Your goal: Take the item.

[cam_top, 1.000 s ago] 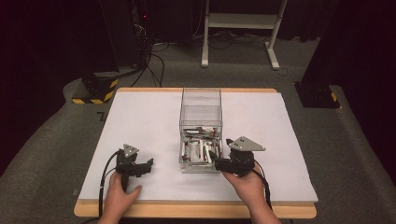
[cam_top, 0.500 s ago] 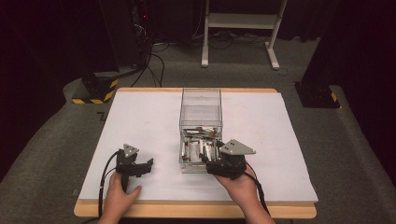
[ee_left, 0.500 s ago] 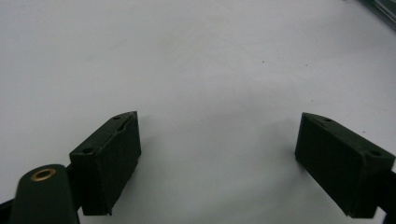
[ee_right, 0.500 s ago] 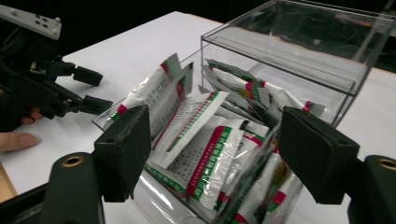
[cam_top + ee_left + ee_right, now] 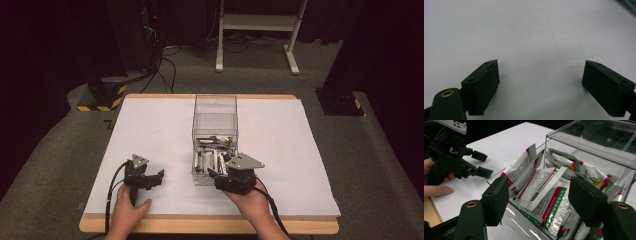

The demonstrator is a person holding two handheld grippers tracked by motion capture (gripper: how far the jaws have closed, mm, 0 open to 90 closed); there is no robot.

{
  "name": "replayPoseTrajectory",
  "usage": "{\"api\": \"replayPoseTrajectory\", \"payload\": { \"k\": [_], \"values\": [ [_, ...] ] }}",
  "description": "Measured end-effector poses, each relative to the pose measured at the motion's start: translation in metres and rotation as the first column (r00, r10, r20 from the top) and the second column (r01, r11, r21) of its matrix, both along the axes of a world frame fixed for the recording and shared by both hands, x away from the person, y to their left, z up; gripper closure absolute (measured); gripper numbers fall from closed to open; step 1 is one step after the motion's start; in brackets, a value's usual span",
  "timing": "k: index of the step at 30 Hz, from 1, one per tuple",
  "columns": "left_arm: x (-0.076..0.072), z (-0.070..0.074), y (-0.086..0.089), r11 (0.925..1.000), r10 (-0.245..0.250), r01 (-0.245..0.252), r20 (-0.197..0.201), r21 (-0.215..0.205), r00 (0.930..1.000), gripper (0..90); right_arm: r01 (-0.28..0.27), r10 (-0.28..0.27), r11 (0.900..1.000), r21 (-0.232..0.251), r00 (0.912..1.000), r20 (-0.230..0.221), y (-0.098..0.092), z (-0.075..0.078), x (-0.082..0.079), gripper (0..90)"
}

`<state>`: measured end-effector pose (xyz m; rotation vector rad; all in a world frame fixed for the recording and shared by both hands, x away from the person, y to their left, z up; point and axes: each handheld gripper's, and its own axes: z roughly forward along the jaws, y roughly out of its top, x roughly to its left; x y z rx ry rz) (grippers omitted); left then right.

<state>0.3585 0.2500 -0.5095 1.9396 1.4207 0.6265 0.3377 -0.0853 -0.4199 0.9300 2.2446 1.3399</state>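
- Since the white sachets (image 5: 541, 187) with red and green stripes stand and lean in the pulled-out drawer (image 5: 196, 176) of the clear plastic box (image 5: 215, 107), near the front middle of the table, picking one out looks like the step in hand.
- Nearest the right gripper (image 5: 540, 195), a few sachets stick up above the drawer's front wall, fanned and overlapping; more lie flat and crumpled beneath them.
- Its jaws stand wide apart with nothing between the pads, hanging just over the drawer's near edge and framing the upright sachets.
- To do this well, I would single out the one sachet whose top edge stands freest, bring one pad to each face of it, and close only on that top margin, so the neighbours are not pinched along with it.
- Coming down at a slant over the clear front wall seems wise; a jaw that knocks the wall could shove the whole light box.
- Foil of this kind is probably slippery and thin, so a firm, square bite and a slow lift should keep it from sliding out.
- Off to the side, the left gripper (image 5: 159, 176) rests low on the white tabletop (image 5: 524, 32), well apart from the box, jaws likewise spread and empty; it could steady the box if it shifts.
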Motion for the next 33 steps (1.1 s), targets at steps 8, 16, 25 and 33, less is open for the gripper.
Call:
{"api": "replayPoseTrajectory", "payload": {
  "k": [8,16,25,33],
  "values": [
    [0.000,0.000,0.000,1.0000,0.000,0.000,0.000,0.000,1.0000,14.4,0.006,-0.006,1.000,-0.007,0.9996,-0.027,0.005,-0.007,0.001,36.7],
    [0.000,0.000,0.000,1.0000,0.000,0.000,0.000,0.000,1.0000,14.4,0.033,-0.032,0.999,0.022,0.9976,-0.062,0.001,-0.012,0.003,51.3],
    [0.000,0.000,0.000,1.0000,0.000,0.000,-0.001,0.000,1.0000,14.4,0.051,-0.042,0.997,0.065,0.9901,-0.134,0.001,-0.014,0.004,61.7],
    [0.000,0.000,0.000,1.0000,0.000,0.000,-0.001,0.000,1.0000,14.4,0.068,-0.059,0.996,0.064,0.9885,-0.139,0.001,-0.017,0.005,70.5]
  ]
}}
